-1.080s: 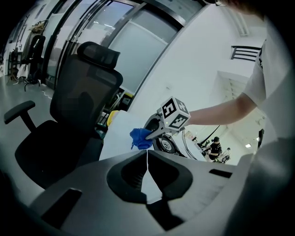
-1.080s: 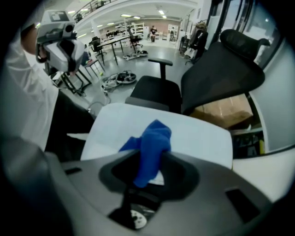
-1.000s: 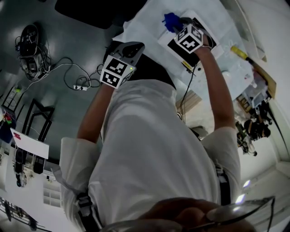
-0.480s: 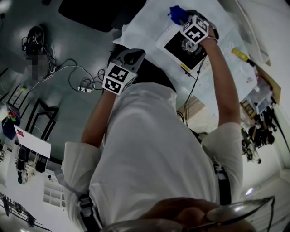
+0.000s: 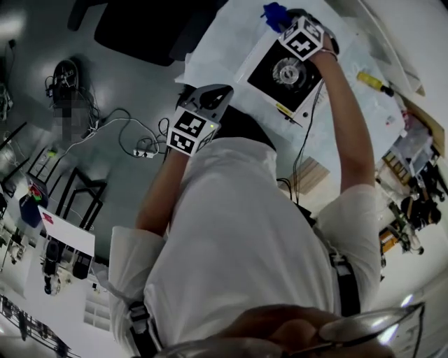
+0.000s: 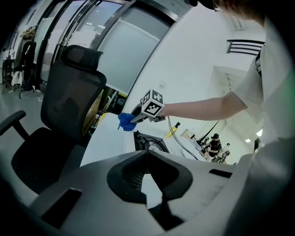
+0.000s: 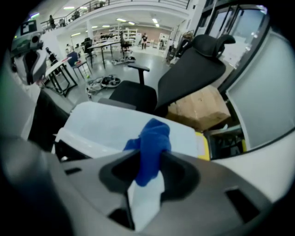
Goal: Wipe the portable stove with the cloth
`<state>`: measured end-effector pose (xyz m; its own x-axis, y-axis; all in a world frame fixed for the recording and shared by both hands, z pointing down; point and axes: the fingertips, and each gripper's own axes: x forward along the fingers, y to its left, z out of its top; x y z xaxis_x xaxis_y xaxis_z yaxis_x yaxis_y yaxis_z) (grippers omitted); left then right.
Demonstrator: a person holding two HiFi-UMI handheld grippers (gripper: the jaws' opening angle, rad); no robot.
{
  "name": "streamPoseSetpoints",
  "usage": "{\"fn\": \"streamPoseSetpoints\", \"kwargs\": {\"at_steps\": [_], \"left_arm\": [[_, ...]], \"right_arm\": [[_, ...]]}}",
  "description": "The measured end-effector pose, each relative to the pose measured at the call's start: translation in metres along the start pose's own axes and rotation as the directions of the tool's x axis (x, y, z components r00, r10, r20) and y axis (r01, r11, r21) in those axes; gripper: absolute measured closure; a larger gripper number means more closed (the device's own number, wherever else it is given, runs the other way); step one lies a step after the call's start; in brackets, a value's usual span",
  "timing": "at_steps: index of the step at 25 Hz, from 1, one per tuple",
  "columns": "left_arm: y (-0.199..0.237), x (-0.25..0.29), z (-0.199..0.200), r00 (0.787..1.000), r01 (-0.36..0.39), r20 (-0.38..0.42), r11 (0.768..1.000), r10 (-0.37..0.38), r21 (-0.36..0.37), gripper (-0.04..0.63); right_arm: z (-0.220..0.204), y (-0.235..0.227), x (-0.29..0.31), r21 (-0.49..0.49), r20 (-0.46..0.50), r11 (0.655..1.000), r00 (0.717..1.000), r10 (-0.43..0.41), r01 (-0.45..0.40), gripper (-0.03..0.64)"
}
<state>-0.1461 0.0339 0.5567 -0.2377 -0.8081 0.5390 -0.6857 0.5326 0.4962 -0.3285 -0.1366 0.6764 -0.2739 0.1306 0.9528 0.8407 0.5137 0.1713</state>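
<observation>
My right gripper (image 7: 148, 162) clamped on one crumpled soft blue cloth (image 7: 152, 138), just past a corner of the one square black-topped stove (image 5: 283, 70) with its round metal burner (image 5: 285, 68), on a white sheet (image 5: 224, 42), my left gripper (image 6: 147, 156) closed, empty, near the sheet's edge.

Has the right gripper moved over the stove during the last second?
Yes. The right gripper, shut on the cloth, went from the middle of the stove to its far edge; the burner now shows.
</observation>
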Motion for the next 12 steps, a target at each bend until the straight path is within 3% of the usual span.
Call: {"fn": "streamPoseSetpoints", "kwargs": {"at_steps": [7, 12], "left_arm": [[-0.005, 0.011, -0.001, 0.999, 0.008, -0.036, 1.0, -0.007, 0.02, 0.558], [-0.007, 0.01, -0.007, 0.997, -0.007, -0.072, 0.999, 0.01, 0.039, 0.558]], "right_arm": [[-0.005, -0.044, -0.043, 0.047, 0.121, 0.998, 0.991, -0.051, 0.045, 0.476], [-0.026, -0.047, -0.019, 0.117, 0.171, 0.993, 0.985, -0.001, -0.019, 0.476]]}}
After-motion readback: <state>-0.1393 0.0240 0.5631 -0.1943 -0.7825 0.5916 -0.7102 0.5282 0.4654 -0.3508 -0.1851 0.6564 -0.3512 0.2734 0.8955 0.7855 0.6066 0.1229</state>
